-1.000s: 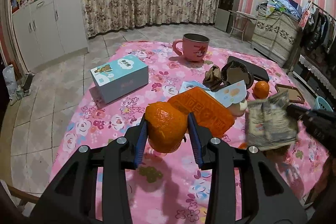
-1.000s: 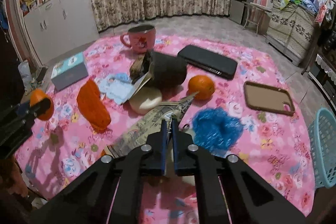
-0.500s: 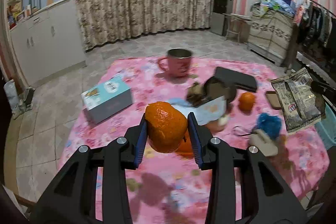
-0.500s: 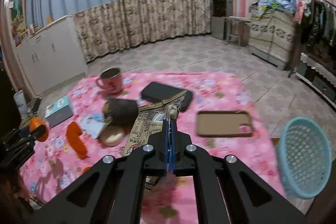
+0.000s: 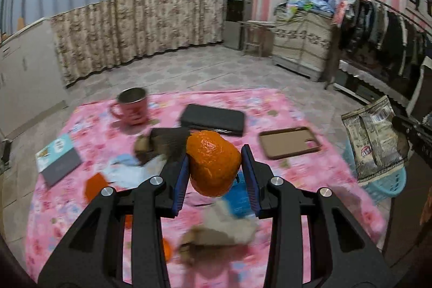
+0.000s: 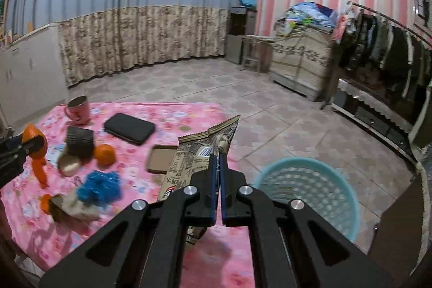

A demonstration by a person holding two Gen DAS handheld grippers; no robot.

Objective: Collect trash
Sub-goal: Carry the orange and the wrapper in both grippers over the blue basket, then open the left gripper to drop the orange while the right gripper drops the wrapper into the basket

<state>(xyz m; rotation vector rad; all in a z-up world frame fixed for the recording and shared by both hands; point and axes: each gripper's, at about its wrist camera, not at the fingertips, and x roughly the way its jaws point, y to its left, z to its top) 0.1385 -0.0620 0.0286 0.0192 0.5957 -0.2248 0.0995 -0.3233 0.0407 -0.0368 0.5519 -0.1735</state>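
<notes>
Orange peel [image 5: 213, 163], a domed orange piece, sat clamped in the left gripper [image 5: 214, 166] above the pink floral table [image 5: 270, 109], while the right gripper [image 6: 217, 166] pinched a crinkled printed snack wrapper [image 6: 194, 161] beside the light-blue mesh plastic basket [image 6: 305, 196].

orange peel [image 5: 213, 163], pink floral tablecloth [image 5: 297, 174], teal mesh basket [image 6: 307, 188], pink mug [image 5: 132, 109].

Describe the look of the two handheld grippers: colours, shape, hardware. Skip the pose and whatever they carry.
The left gripper and the right gripper look alike: matte black plastic frames with triangular cut-outs, each branching into two long fingers. Blue ribbed pads line the inner faces of the fingers. Round silver bolts mark the joints, four per gripper. No cables, markings or sleeves show.
</notes>
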